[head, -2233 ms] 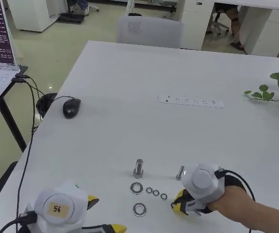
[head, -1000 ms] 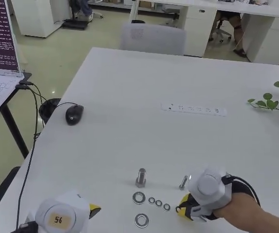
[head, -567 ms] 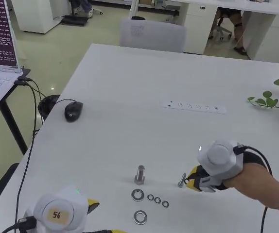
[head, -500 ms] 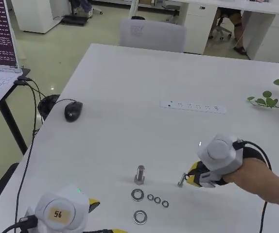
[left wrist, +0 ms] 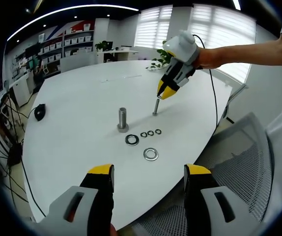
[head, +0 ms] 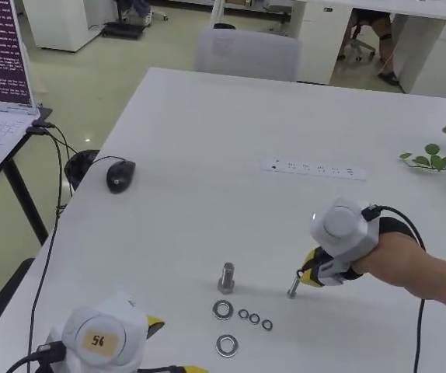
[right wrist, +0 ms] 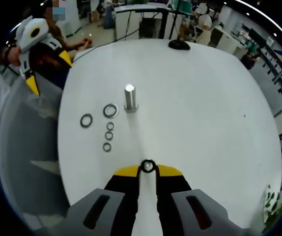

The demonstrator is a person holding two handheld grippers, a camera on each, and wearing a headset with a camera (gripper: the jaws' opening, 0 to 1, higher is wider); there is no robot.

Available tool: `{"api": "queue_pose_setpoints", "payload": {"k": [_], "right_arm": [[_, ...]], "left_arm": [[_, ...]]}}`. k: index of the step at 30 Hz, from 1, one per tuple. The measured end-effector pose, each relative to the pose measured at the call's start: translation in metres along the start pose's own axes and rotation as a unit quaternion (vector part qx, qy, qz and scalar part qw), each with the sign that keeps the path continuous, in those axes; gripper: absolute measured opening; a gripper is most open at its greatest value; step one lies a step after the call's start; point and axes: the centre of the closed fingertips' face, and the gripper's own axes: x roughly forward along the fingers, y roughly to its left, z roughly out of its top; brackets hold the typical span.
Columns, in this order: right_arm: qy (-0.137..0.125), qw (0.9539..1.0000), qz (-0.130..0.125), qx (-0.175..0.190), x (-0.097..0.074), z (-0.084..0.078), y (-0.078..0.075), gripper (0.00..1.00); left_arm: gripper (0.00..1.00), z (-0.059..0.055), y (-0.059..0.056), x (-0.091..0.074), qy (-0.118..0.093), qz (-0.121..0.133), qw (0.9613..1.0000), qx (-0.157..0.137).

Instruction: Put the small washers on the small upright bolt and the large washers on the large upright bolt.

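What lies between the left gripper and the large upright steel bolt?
Two large flat steel washers on the white table, one close to the large upright steel bolt, one nearer the left gripper; the left gripper view shows this.

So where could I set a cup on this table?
Free: the broad stretch between mouse and power strip, down to the large bolt. Crowded: near edge, with small bolt, loose washers, left gripper and right gripper holding a small washer.

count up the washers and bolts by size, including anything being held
large washers: 2
small washers: 4 (3 on the table, 1 seemingly held in the right tongs)
large bolt: 1
small bolt: 1
total: 8
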Motion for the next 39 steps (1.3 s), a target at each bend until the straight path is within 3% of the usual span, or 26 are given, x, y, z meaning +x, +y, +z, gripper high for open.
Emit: {"api": "queue_pose_setpoints", "payload": {"k": [27,39], "right_arm": [[0.017,0.9997,0.016,0.004,0.013,-0.005,0.002,0.13],[0.023,0.9995,0.018,0.012,0.027,-0.012,0.002,0.13]], "left_arm": [[0.57,-0.003,0.002,-0.003,0.0,0.004,1.0,-0.007],[0.57,-0.004,0.003,-0.003,0.002,0.005,1.0,-0.006]]}}
